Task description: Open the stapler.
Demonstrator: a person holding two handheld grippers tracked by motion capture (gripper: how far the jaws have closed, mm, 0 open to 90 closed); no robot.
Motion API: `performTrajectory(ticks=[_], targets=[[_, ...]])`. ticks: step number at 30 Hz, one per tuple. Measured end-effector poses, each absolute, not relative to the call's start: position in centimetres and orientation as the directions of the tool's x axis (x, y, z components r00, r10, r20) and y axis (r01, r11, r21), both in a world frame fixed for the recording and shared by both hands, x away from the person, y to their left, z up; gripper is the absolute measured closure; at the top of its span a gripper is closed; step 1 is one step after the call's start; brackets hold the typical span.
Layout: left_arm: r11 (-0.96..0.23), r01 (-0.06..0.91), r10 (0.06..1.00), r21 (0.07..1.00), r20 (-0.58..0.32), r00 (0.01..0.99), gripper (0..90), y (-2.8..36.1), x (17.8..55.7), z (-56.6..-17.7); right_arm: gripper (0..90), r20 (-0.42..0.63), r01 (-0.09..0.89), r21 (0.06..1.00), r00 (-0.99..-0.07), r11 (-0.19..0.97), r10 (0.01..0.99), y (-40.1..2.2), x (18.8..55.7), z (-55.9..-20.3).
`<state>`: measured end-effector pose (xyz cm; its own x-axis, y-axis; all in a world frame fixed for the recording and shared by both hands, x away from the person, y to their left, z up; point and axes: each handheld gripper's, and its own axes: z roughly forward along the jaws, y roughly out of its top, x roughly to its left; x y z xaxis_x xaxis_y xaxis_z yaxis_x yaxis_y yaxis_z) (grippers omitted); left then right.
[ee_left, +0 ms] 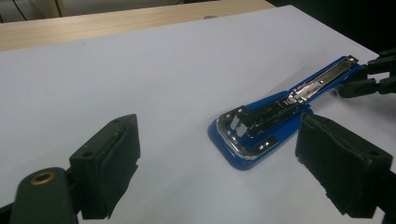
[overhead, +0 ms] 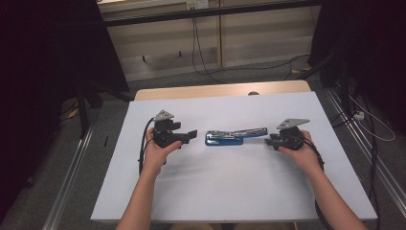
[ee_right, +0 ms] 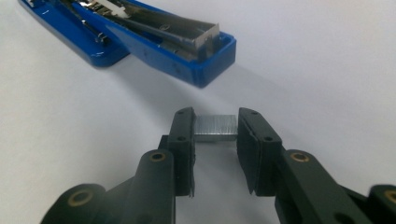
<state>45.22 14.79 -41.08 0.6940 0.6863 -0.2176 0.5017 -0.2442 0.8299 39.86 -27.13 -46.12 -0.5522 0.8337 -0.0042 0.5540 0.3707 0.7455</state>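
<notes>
Gripping a strip of staples (ee_right: 215,128), the right gripper (ee_right: 215,135) is seen with its jaws drawn narrow, the pads pressed on either end of the silvery block, just short of the open stapler (ee_right: 140,35). No earlier picture is offered, so only the hold itself is reported.

The stapler (overhead: 234,136) is laid near the middle of the white table (overhead: 230,191), a little toward the far edge, its blue lid swung open and pointed at the right gripper (overhead: 272,141). The left gripper (overhead: 190,135) is held just off the stapler's base end, jaws spread wide and nothing between them.

The step in hand is judged to be loading the strip into the magazine. It would be done well if the strip were kept level and square to the channel, lined up with the open end before being slid in, with the grip kept light so the strip is not snapped. The base could be steadied by the left gripper (ee_left: 219,154) if the body starts to skid.

From the right gripper view the staples and the pads on them are made plain; in the high view that strip is too small to be told. From the left gripper view the chrome magazine (ee_left: 268,109) inside the stapler (ee_left: 243,154) is laid bare along its length, with the other gripper's black tips at the lid's far end.
</notes>
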Motion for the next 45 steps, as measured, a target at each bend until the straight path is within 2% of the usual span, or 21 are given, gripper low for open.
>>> performTrajectory(ticks=[13, 17, 20, 27, 36, 41, 43, 45], targets=[[-0.225, 0.49, 0.691, 0.842, -0.216, 0.689, 13.9, 15.2, 44.9, -40.5, 68.6, 0.017, 0.527, 0.761, -0.6, 0.38, 0.8, -25.1, 35.9, -45.4], [-0.23, 0.49, 0.695, 0.841, -0.211, 0.688, 13.6, 15.3, 44.8, -40.5, 68.6, 0.031, 0.545, 0.758, -0.579, 0.358, 0.815, -23.6, 35.2, -45.8], [-0.233, 0.49, 0.692, 0.84, -0.211, 0.69, 13.6, 15.2, 44.6, -40.5, 68.0, 0.001, 0.543, 0.739, -0.593, 0.399, 0.805, -22.6, 35.0, -46.0], [-0.233, 0.491, 0.693, 0.839, -0.211, 0.69, 13.6, 15.3, 44.5, -40.6, 58.0, 0.029, 0.541, 0.746, -0.608, 0.387, 0.794, -22.2, 34.6, -46.4], [-0.232, 0.489, 0.694, 0.841, -0.209, 0.689, 13.6, 15.3, 44.4, -40.6, 57.9, 0.067, 0.544, 0.745, -0.635, 0.385, 0.769, -22.4, 33.4, -46.3], [-0.225, 0.49, 0.696, 0.842, -0.213, 0.686, 13.6, 15.4, 44.4, -40.6, 61.5, 0.07, 0.535, 0.742, -0.662, 0.404, 0.746, -22.1, 32.6, -46.2], [-0.227, 0.491, 0.697, 0.841, -0.212, 0.685, 13.5, 15.4, 44.4, -40.5, 59.7, 0.06, 0.524, 0.744, -0.67, 0.415, 0.74, -22.1, 32.7, -46.2], [-0.227, 0.494, 0.698, 0.839, -0.213, 0.684, 13.0, 15.4, 44.4, -40.6, 53.5, 0.029, 0.519, 0.747, -0.649, 0.415, 0.76, -22.4, 33.7, -46.1]])
